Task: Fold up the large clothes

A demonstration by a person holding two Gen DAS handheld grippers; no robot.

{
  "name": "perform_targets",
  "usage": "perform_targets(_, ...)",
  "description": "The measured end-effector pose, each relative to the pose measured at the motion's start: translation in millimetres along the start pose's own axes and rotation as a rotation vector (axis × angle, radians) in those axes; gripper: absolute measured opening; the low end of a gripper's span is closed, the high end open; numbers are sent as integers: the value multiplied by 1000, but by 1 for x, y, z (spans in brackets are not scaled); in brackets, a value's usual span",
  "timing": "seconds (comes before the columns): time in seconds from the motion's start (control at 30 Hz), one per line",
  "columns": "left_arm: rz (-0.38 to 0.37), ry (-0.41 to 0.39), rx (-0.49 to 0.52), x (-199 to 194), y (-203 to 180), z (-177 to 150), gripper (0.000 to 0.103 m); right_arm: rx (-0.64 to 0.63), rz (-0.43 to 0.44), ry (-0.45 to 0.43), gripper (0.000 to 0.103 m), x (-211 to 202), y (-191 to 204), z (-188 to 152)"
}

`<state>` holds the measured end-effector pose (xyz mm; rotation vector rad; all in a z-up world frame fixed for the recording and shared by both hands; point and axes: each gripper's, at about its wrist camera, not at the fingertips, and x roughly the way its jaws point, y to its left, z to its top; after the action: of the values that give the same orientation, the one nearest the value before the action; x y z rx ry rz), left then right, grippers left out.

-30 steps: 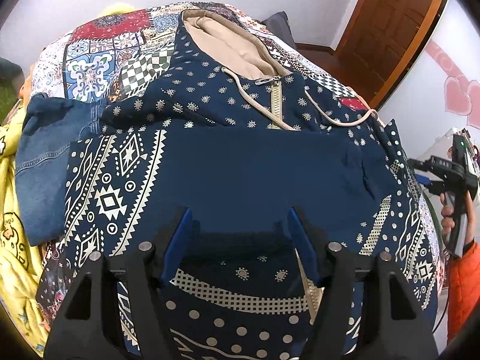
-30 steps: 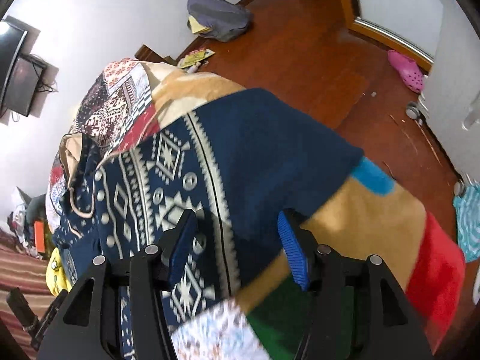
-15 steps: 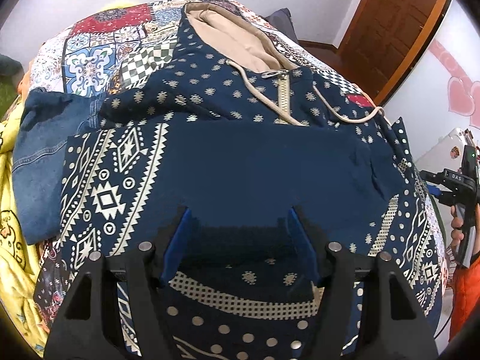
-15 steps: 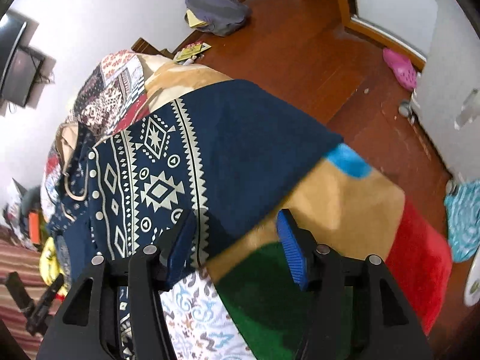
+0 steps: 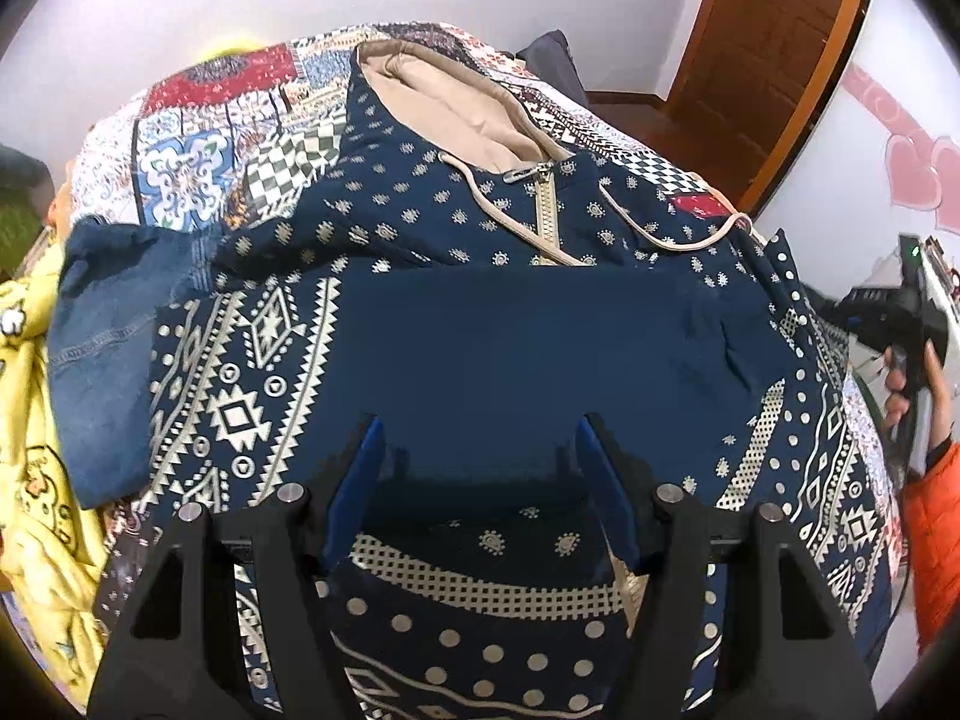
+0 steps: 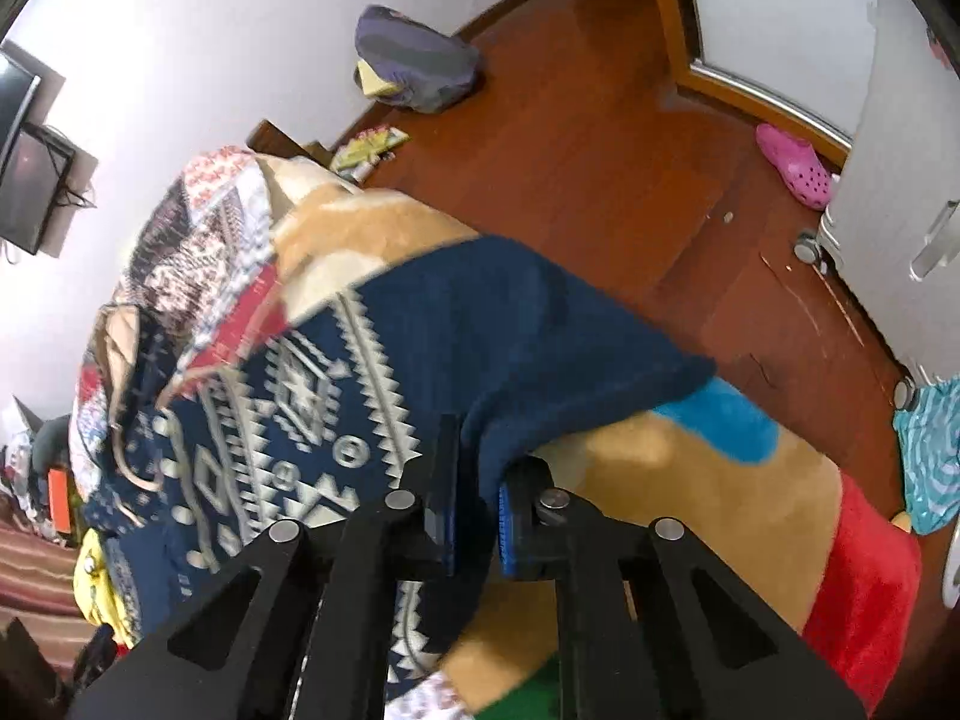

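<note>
A navy hoodie (image 5: pixel 510 348) with white tribal patterns lies spread on the bed, its beige-lined hood (image 5: pixel 444 102) at the far end and a plain navy sleeve folded across its chest. My left gripper (image 5: pixel 477 450) hovers over that folded sleeve's near edge, jaws wide open, nothing pinched. In the right wrist view the hoodie's plain navy edge (image 6: pixel 540 330) runs between the blue pads (image 6: pixel 504 510) of my right gripper (image 6: pixel 477 498), which is shut on it and holds it raised off the blanket.
Folded jeans (image 5: pixel 102 360) and a yellow garment (image 5: pixel 36 510) lie left of the hoodie on the patchwork quilt (image 5: pixel 198 138). A hand in an orange sleeve (image 5: pixel 924 384) is at the right. A tan, red and blue blanket (image 6: pixel 720 492) hangs over the bed's edge above the wooden floor, where a pink shoe (image 6: pixel 792 165) and a grey bag (image 6: pixel 414 60) lie.
My right gripper has shut on the hoodie's navy edge and lifted it off the blanket. The left gripper has stayed open over the folded sleeve.
</note>
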<state>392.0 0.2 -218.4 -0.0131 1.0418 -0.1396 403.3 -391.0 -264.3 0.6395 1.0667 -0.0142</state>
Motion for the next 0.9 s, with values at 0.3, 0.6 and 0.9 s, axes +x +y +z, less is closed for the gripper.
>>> perform_targets(0.3,-3,-66,-1,-28,6,-3,65,-193,141,-179,5,-93,92,-2)
perform_targets(0.6,9,-133,-23,-64,28,-12,65,-513,288,-165,5,-104,234,-65)
perform_targets(0.9,26,-140,-66,-88,57,-30,65,-632,160,162,5,29,262,-147)
